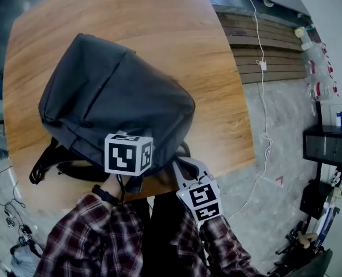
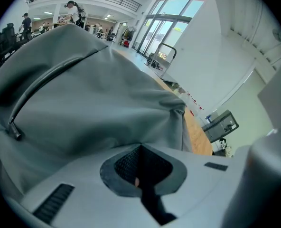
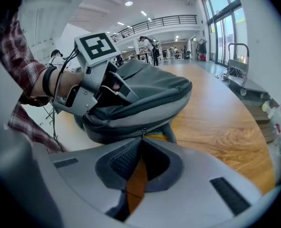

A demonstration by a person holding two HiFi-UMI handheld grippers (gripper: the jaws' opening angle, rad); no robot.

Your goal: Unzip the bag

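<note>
A dark grey backpack (image 1: 113,97) lies on the wooden table (image 1: 217,51), its straps (image 1: 49,163) trailing toward the near edge. My left gripper (image 1: 129,154) presses into the bag's near side. Seen from the left gripper view, the left gripper (image 2: 140,145) has its jaws together against bunched bag fabric (image 2: 83,94). A closed zipper line (image 2: 50,77) runs across the bag there. My right gripper (image 1: 185,169) sits at the bag's near right corner. From the right gripper view, the right gripper (image 3: 140,140) is shut at its tips on a small zipper pull (image 3: 141,133) under the bag's (image 3: 150,94) edge.
The table's near edge runs just under both grippers. On the floor to the right are a white cable (image 1: 263,97), several bottles (image 1: 318,68) and a black shelf (image 1: 330,143). A person's plaid sleeves (image 1: 101,235) fill the bottom.
</note>
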